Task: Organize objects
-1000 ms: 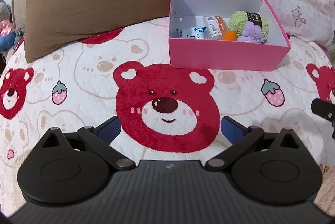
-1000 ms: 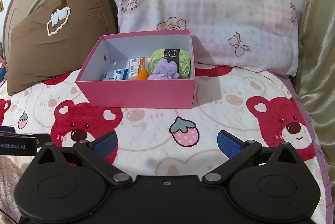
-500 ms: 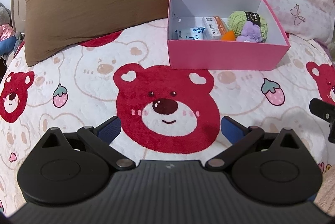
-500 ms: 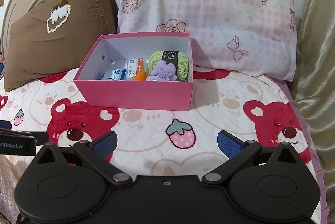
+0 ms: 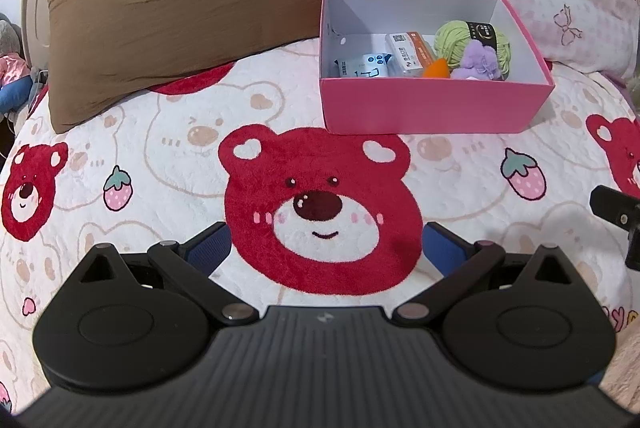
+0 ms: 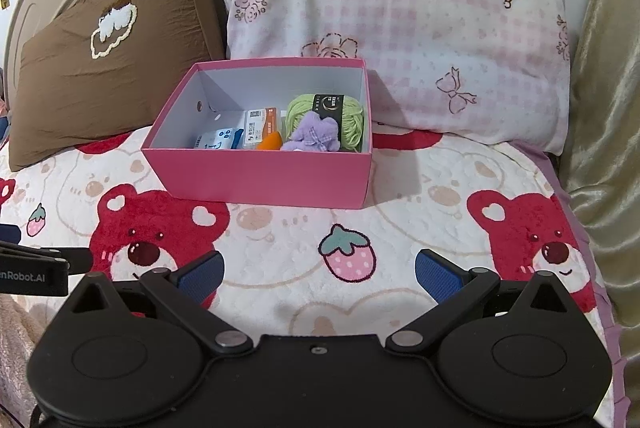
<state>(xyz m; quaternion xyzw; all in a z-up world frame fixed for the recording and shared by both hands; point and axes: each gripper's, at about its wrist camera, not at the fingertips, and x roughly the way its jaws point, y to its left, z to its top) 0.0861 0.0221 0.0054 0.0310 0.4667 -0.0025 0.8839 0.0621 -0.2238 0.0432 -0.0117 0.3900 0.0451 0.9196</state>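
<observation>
Pink box point(image 6: 264, 180) on bed blanket point(image 6: 400, 228): light stiff cardboard, grip rim wall. Inside: soft green yarn ball point(image 6: 348, 116), purple plush point(image 6: 316, 136). Left gripper point(image 5: 324, 248), right gripper point(image 6: 318, 270) both spread, empty.

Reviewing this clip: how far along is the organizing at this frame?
It looks essentially finished. The green yarn, purple plush, orange item and two small packets all sit inside the pink box. The left gripper and right gripper are open and empty. No loose items show on the blanket.

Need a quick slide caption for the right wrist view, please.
Open, empty right claw hovers over the bear blanket, facing a pink box holding green yarn, a purple plush and small packets.
</observation>
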